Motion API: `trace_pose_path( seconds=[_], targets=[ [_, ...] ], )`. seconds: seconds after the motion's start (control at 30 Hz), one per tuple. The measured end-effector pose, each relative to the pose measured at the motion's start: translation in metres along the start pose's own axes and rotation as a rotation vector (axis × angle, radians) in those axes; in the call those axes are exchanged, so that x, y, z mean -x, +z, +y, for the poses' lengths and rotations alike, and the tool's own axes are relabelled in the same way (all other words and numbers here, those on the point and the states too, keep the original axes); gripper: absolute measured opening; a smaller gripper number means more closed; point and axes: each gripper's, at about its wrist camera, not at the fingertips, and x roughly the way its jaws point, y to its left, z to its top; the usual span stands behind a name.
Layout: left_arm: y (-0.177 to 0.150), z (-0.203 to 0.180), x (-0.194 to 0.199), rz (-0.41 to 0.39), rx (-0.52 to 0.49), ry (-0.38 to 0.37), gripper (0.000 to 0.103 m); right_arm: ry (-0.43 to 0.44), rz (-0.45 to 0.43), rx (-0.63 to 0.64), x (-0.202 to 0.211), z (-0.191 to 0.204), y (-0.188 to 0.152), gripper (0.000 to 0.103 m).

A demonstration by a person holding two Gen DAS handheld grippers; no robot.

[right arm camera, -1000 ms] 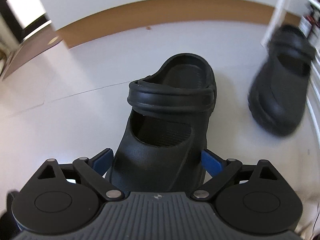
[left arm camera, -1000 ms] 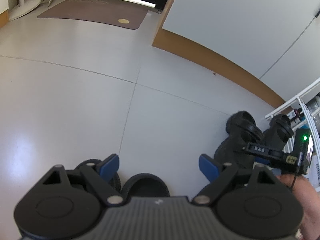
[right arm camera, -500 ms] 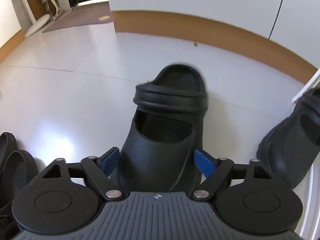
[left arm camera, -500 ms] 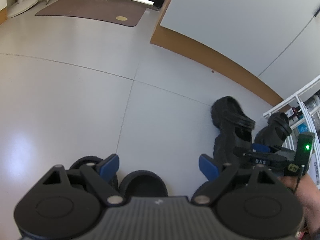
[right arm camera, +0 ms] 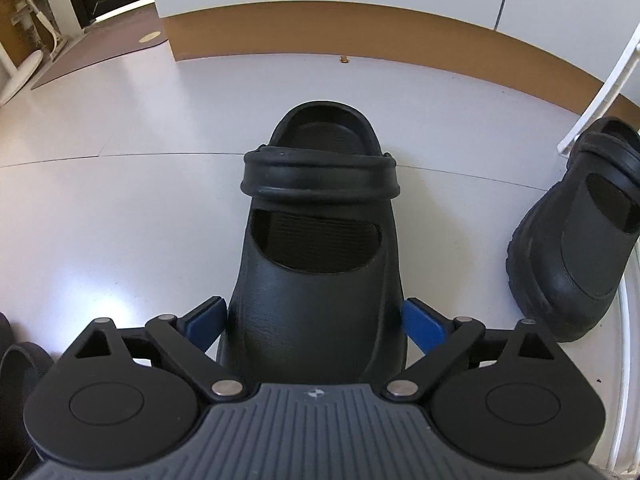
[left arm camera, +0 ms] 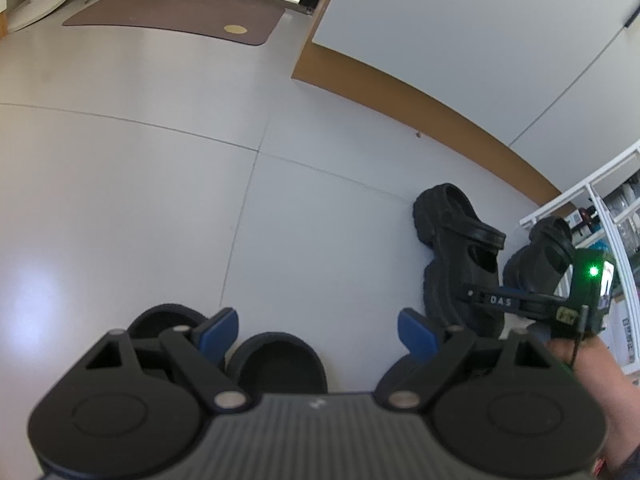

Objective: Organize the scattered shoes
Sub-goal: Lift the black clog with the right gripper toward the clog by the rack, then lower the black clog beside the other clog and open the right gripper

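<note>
black clog between right claw fingers

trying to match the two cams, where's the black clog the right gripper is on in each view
Left wrist: the black clog lies on the floor at right, beside the white rack.
Right wrist: centre, its toe between the right gripper fingers.
Shared landmark: the second clog by the white rack.

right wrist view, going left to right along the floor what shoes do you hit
slipper edge → clog between the gripper fingers → second clog by the white rack
</note>
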Motion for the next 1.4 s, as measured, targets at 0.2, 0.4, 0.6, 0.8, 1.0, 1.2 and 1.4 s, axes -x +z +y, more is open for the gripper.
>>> trace_pose_path(
  seconds=[0.2, 0.4, 0.6, 0.8, 1.0, 1.2, 1.4],
  targets=[
    [0.001, 0.000, -0.002, 0.001, 0.001, -0.003, 0.089, -0.029, 0.037, -0.020, 0.003, -0.008, -0.003, 0.094],
    [0.003, -0.001, -0.003, -0.002, 0.001, -0.013, 0.089, -0.048, 0.047, -0.015, 0.009, -0.005, -0.013, 0.094],
    [0.004, -0.003, -0.006, 0.002, -0.010, -0.012, 0.089, -0.031, 0.027, -0.011, 0.010, -0.009, -0.017, 0.095],
    [0.008, -0.003, -0.006, 0.014, -0.014, -0.019, 0.089, -0.029, 0.034, 0.004, 0.006, -0.003, -0.012, 0.095],
    [0.013, -0.003, -0.004, 0.025, -0.025, -0.013, 0.091, -0.005, -0.011, -0.025, 0.016, -0.005, -0.010, 0.096],
    [0.027, -0.015, 0.001, 0.028, -0.057, -0.028, 0.091, 0.039, -0.097, -0.026, 0.049, 0.001, -0.005, 0.097],
    [0.053, -0.037, 0.018, -0.035, -0.125, -0.025, 0.091, 0.040, -0.203, -0.091, 0.092, -0.008, -0.021, 0.097]
  ],
)
